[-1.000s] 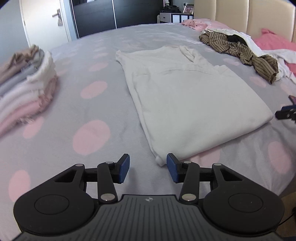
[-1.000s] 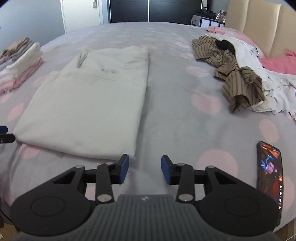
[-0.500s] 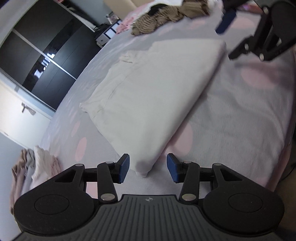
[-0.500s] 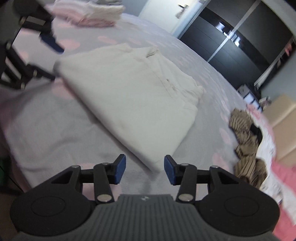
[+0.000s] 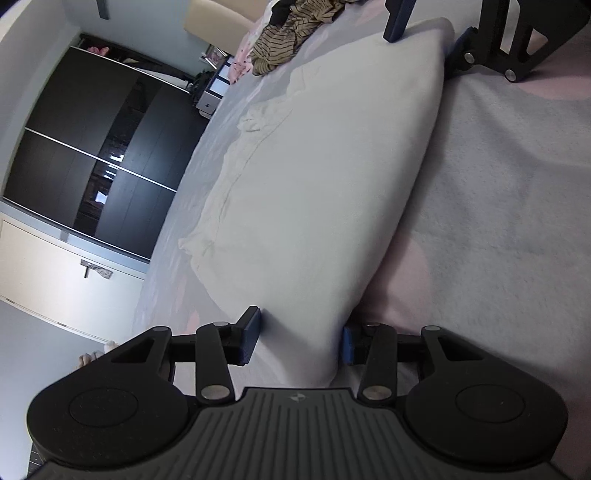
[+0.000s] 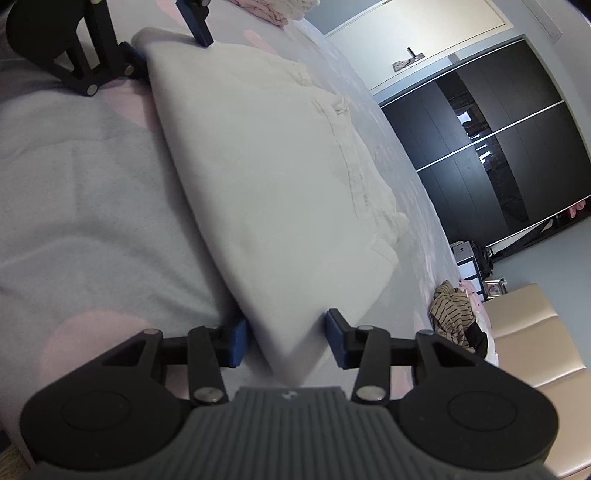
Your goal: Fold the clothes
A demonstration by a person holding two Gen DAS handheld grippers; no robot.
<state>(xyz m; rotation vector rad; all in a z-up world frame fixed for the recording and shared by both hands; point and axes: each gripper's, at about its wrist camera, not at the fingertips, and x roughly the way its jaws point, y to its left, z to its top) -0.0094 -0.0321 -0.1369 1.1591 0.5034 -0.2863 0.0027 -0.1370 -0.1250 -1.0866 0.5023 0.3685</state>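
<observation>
A white folded garment (image 5: 317,177) lies flat on the grey bedspread with pink dots (image 5: 498,192). My left gripper (image 5: 297,341) is open, turned on its side, with the garment's near corner between its blue pads. My right gripper (image 6: 284,341) is also open and turned sideways, astride the other near corner of the same garment (image 6: 280,177). Each gripper shows in the other's view at the far corner: the right one in the left wrist view (image 5: 424,33), the left one in the right wrist view (image 6: 166,40).
A brown striped garment (image 5: 291,33) lies in a heap near the beige headboard (image 6: 535,332). A stack of folded clothes (image 6: 280,9) sits at the bed's far side. A dark sliding wardrobe (image 5: 92,147) and a white door (image 5: 48,266) stand beyond the bed.
Both grippers have rolled onto their sides and moved in, so each now has a near corner of the white garment between its open pads.
</observation>
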